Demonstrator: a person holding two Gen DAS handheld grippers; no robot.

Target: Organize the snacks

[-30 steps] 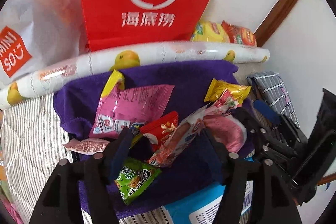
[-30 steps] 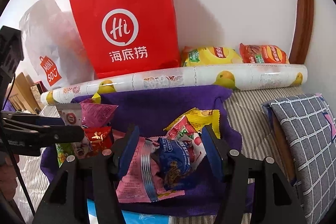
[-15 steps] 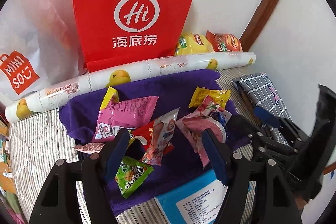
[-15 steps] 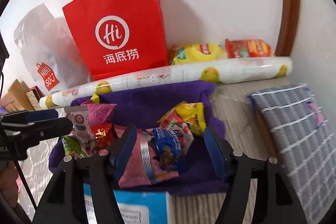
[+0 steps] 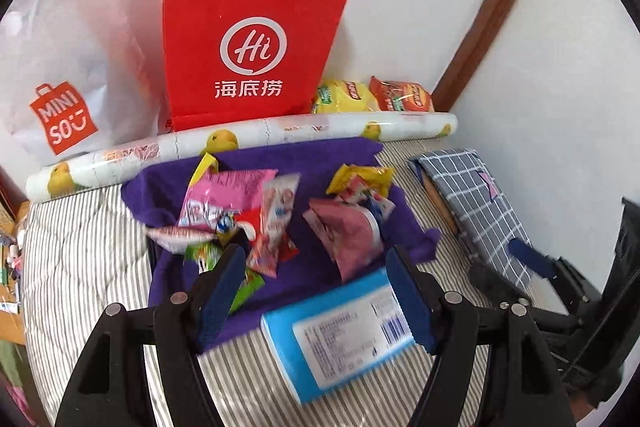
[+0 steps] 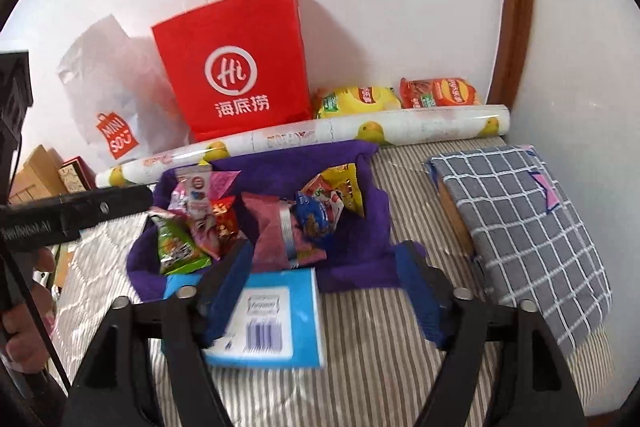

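Two heaps of snack packets lie on a purple cloth. The left heap has a pink packet and a green packet. In the right heap are a pink pouch, a blue packet and a yellow packet. My left gripper hangs open above the cloth's near edge, holding nothing. The jaws of my right gripper are opening, and nothing is between them. Both grippers are short of the heaps and touch no packet.
A blue box lies on the striped bed below both grippers. Behind the cloth are a duck-print roll, a red paper bag, a white Miniso bag and two chip bags. A checked cushion lies at the right.
Both grippers have drawn back and up from the snacks, bringing the blue box into view. The right jaws have spread wider. The packets that stood between the fingers now lie on the cloth.
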